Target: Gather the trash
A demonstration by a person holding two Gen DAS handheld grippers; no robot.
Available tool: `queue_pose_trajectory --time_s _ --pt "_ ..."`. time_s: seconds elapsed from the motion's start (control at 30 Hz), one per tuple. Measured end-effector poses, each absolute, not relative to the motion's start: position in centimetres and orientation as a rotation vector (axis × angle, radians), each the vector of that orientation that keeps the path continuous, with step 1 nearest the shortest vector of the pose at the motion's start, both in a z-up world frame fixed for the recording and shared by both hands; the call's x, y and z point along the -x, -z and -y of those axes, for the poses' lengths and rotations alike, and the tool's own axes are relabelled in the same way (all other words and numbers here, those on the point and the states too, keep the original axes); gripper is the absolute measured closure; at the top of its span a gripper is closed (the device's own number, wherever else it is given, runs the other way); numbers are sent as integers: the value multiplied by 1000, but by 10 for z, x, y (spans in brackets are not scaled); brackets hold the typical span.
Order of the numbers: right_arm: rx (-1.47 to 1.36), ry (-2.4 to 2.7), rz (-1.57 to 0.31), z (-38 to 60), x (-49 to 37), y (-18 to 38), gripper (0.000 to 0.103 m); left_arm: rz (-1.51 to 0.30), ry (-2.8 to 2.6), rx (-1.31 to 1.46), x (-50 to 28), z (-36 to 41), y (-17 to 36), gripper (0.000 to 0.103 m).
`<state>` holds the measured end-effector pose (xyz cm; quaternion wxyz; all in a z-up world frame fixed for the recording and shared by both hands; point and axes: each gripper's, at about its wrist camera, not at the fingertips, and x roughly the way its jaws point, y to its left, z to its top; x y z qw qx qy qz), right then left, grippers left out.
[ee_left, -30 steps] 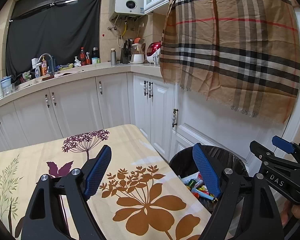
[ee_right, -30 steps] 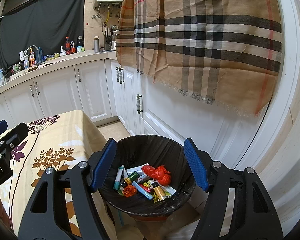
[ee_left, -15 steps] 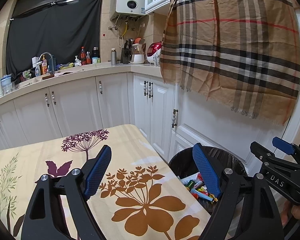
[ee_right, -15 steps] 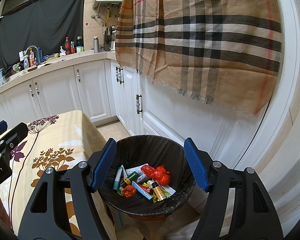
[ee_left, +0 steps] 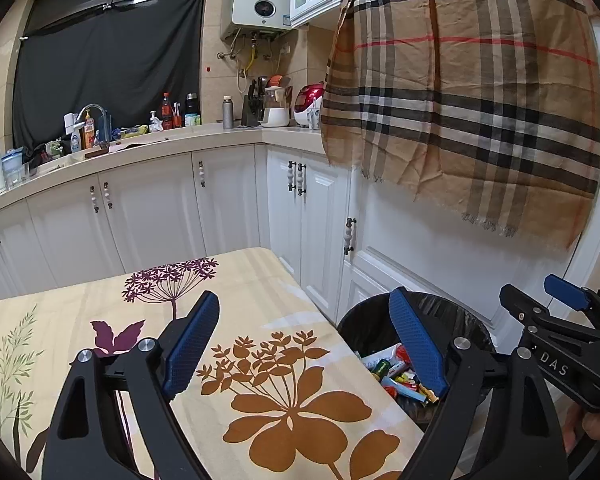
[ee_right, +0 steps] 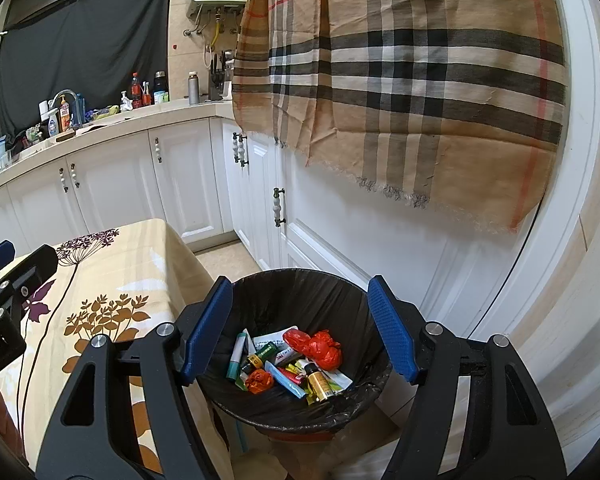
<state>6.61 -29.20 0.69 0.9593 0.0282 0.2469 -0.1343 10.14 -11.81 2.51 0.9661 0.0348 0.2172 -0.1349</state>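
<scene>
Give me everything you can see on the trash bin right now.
The trash bin is round, lined with a black plastic bag folded over its rim. It stands upright on the floor between the table and the white cabinets, below the open, empty right gripper. At its bottom lie a red crumpled bag, tubes, wrappers and a small brown bottle.
</scene>
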Motion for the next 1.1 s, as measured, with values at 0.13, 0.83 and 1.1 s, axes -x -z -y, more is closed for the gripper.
queue_pose_trajectory --time_s 0.13,0.83,1.1 --pt "-55 271 -502 292 -66 -6 35 -435 274 -61 -101 118 -25 19" --pt "-51 267 -515 290 -69 3 35 -436 282 -41 -103 118 -21 9" --pt "-48 262 -511 288 -68 2 35 -424 265 -106 -103 122 -21 9"
